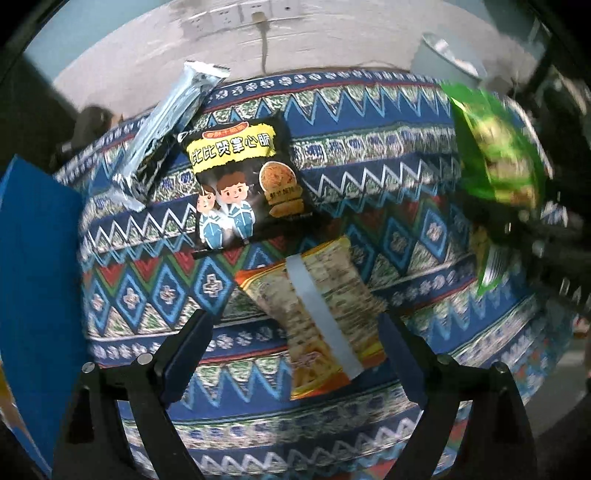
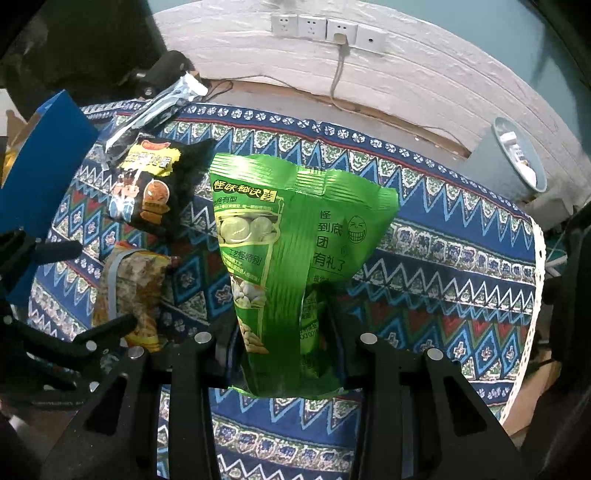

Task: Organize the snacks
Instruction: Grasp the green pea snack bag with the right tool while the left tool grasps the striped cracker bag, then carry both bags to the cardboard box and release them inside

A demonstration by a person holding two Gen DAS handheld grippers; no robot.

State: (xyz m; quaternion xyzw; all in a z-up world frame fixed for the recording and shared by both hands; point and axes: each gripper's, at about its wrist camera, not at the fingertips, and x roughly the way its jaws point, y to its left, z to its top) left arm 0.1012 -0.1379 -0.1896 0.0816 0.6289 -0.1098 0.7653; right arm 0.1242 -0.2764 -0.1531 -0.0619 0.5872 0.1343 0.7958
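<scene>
Below, your left gripper points steeply down at the patterned tablecloth, its two blue-padded fingers spread wide apart. Between them, not touched by either pad, lies an orange-yellow snack bag with a pale strip running down its length, its printed face turned up. Just beyond that bag lies a black snack bag with a yellow title band and two cartoon figures, flat on the cloth. Beside the black bag's far-left corner sits a silver foil packet, long and narrow, one end reaching past the cloth's far edge. A blue box stands at the left margin of the cloth.

Your right gripper is clamped on the lower end of a green snack bag, which stands up from the jaws clear of the cloth; the crimped top edge is uppermost and the middle of the bag is creased. In the left wrist view the same bag appears blurred at the upper right. Past the table's right far corner you see a grey bin, and wall sockets with one plugged cable on the white wall behind.
</scene>
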